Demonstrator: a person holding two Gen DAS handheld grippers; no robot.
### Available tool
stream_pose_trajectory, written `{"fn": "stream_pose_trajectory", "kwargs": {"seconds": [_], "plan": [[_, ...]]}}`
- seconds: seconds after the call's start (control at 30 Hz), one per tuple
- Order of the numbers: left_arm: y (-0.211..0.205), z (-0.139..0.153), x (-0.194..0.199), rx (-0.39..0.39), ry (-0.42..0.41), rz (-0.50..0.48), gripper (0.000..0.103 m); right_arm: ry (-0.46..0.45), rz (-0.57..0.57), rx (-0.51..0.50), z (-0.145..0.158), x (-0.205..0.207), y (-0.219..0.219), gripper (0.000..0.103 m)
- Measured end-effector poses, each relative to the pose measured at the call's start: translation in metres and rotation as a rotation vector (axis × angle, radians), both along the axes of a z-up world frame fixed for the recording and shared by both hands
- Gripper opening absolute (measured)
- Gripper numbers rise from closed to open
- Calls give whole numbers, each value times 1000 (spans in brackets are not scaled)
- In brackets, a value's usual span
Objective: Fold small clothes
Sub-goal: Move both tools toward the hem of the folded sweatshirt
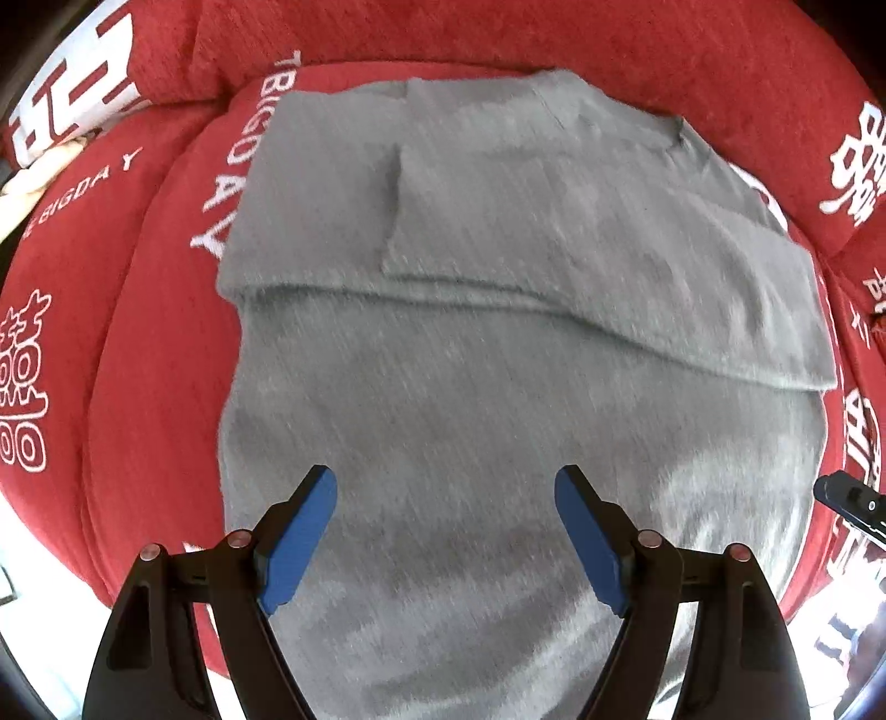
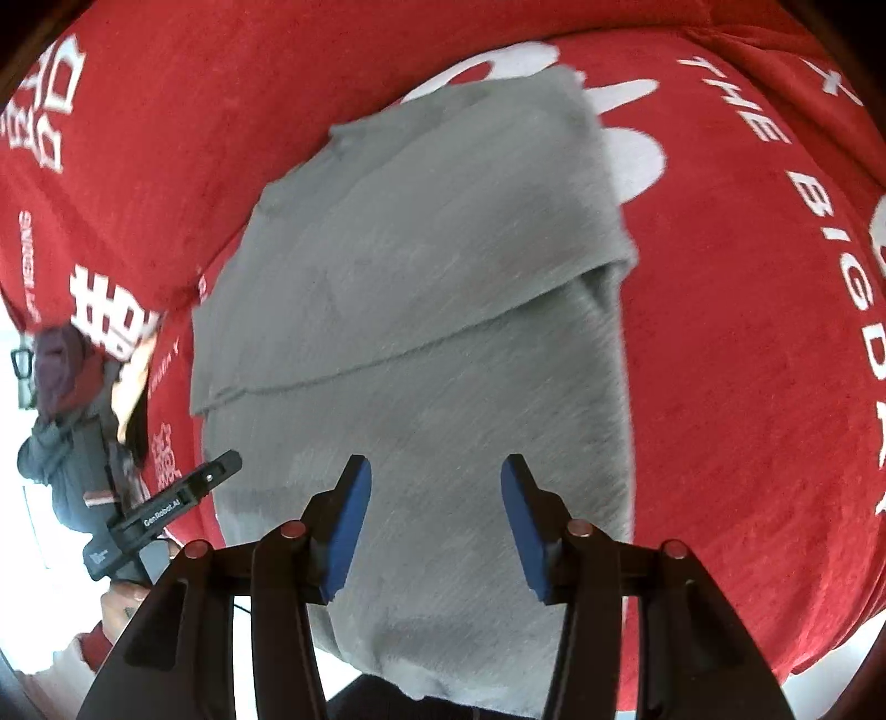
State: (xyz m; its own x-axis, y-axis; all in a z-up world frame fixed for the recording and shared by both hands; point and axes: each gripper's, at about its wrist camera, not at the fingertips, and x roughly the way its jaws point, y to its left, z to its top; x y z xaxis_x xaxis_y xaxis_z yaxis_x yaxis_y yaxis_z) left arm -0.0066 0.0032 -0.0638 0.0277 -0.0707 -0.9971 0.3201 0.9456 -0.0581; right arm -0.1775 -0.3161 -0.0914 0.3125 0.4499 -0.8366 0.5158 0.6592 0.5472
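Observation:
A grey knit garment [image 1: 470, 332] lies flat on a red cushion, its far part folded over the near part with a fold edge across the middle. It also shows in the right wrist view [image 2: 421, 310]. My left gripper [image 1: 446, 487] is open and empty, hovering above the garment's near half. My right gripper [image 2: 434, 479] is open and empty above the garment's near end. The left gripper's body [image 2: 166, 509] shows at the left of the right wrist view. A part of the right gripper [image 1: 853, 498] shows at the right edge of the left wrist view.
Red cushions [image 1: 144, 360] with white lettering surround the garment. A red backrest [image 1: 498, 39] runs along the far side. A pile of dark clothes [image 2: 72, 399] lies off the cushion's left side in the right wrist view.

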Motion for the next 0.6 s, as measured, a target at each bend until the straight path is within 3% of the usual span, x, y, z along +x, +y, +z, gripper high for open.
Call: {"fn": "stream_pose_trajectory", "kwargs": {"seconds": [0.6], "plan": [[-24, 17, -50, 44, 26, 20, 81, 31, 46, 36, -1, -3, 6, 60]]}}
